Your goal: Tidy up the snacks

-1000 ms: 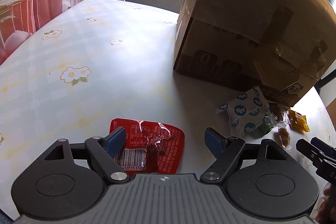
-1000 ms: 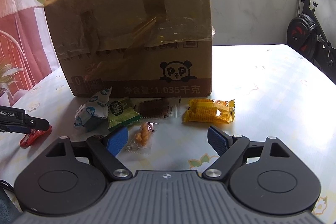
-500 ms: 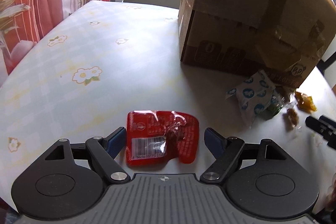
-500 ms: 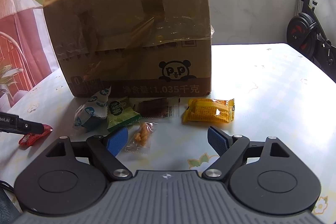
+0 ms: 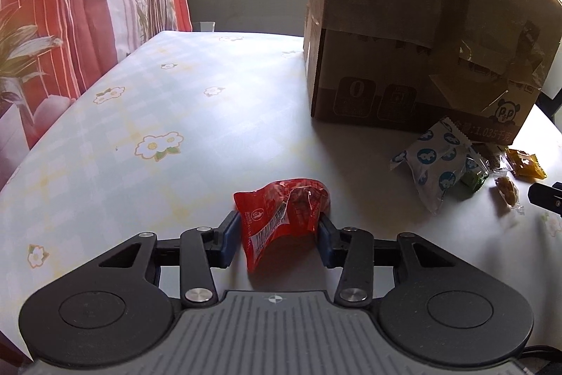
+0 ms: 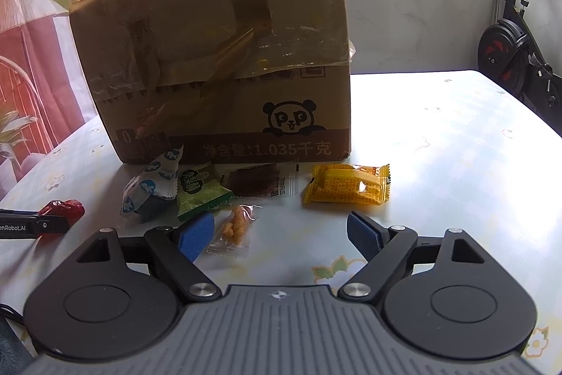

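Observation:
My left gripper [image 5: 279,234] is shut on a red snack packet [image 5: 281,213], which is buckled upward between the blue pads; the packet also shows at the far left of the right wrist view [image 6: 65,208]. A large cardboard box [image 6: 217,65] stands on the table. In front of it lie a white-and-blue packet [image 6: 151,185], a green packet [image 6: 200,187], a brown-and-white packet [image 6: 263,180], a yellow packet [image 6: 346,188] and a small clear packet with orange pieces [image 6: 235,225]. My right gripper [image 6: 281,232] is open and empty, just in front of these.
The table [image 5: 140,115] has a pale flowered cloth. A red curtain [image 5: 52,6] hangs past its left edge. An exercise bike [image 6: 516,58] stands beyond the table's right side. The left gripper's finger [image 6: 31,222] reaches in at the left of the right wrist view.
My left gripper has closed on the red packet, which has gone from lying flat to being buckled between the pads. The right gripper has stayed in place and open.

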`<state>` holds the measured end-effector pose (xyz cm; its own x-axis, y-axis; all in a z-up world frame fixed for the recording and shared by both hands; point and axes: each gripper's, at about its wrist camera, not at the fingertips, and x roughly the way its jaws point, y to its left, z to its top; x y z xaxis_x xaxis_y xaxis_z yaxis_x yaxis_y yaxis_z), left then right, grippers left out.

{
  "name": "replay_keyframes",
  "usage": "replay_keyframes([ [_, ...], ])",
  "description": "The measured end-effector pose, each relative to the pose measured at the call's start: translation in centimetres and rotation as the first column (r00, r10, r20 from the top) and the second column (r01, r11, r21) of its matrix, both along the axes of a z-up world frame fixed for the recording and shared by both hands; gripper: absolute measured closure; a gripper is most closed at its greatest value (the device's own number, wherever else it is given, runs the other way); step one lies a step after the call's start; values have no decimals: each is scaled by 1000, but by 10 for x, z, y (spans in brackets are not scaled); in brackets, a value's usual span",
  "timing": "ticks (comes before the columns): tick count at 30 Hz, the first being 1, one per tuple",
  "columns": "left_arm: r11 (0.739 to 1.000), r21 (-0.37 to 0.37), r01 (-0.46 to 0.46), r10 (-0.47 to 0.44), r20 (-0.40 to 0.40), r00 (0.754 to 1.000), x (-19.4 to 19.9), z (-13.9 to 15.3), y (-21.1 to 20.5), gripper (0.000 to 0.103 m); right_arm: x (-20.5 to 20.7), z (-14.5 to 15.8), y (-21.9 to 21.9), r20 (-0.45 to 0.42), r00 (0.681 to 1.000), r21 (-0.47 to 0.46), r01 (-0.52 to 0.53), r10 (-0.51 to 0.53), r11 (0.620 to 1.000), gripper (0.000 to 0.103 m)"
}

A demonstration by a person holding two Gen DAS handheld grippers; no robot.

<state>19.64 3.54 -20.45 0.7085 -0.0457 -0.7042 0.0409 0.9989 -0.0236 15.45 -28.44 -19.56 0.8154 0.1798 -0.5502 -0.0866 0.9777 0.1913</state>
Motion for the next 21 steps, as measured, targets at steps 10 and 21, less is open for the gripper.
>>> replay_keyframes([
  [10,999,-18,42,-41,35,999,-3,2,-8,99,0,0,0,-2,1000,0,2,-2,1000,18],
  [21,998,-26,54,-52,62,997,-8,4,-7,99,0,-1,0,-7,1000,-2,-1,1,1000,18],
])
